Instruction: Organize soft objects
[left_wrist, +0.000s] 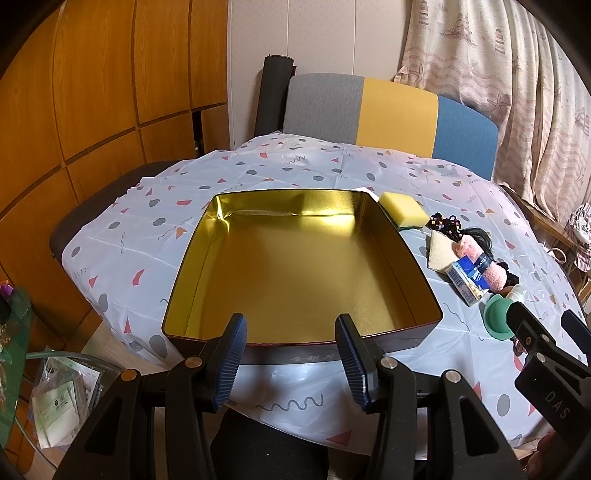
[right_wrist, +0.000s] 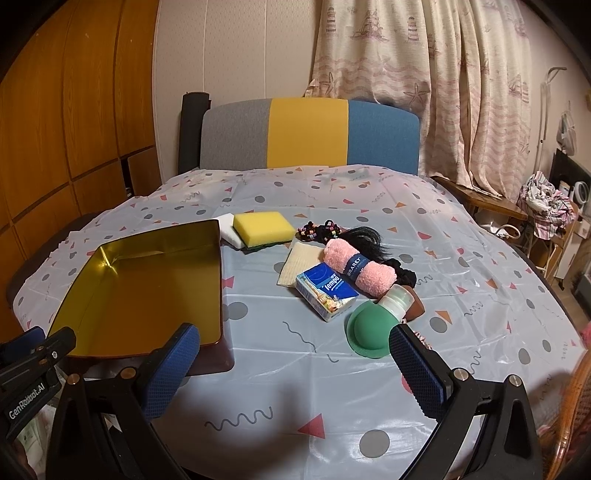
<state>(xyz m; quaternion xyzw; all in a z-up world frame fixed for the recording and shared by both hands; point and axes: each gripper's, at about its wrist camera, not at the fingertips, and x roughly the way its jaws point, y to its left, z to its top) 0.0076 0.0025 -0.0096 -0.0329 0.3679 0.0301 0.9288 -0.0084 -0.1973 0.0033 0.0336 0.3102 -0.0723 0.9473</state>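
We see the rolled pink towel (right_wrist: 360, 271) lying flat on the worktop (right_wrist: 295, 369), its long axis running from the far left toward the near right, one end close to the green dome (right_wrist: 369, 328). A tissue pack (right_wrist: 327, 295) lies just beside it on the near left, angled the same way. The yellow sponge (right_wrist: 263, 225) sits farther back, long side across, near the far right corner of the tin box (right_wrist: 147, 280). The box, open-topped and gold inside, holds nothing we can see. Our left tool (left_wrist: 291, 354) hovers at the box's near rim, fingers parted with nothing between them. Our right tool (right_wrist: 295, 365) hangs spread wide over bare cloth, gripping nothing.
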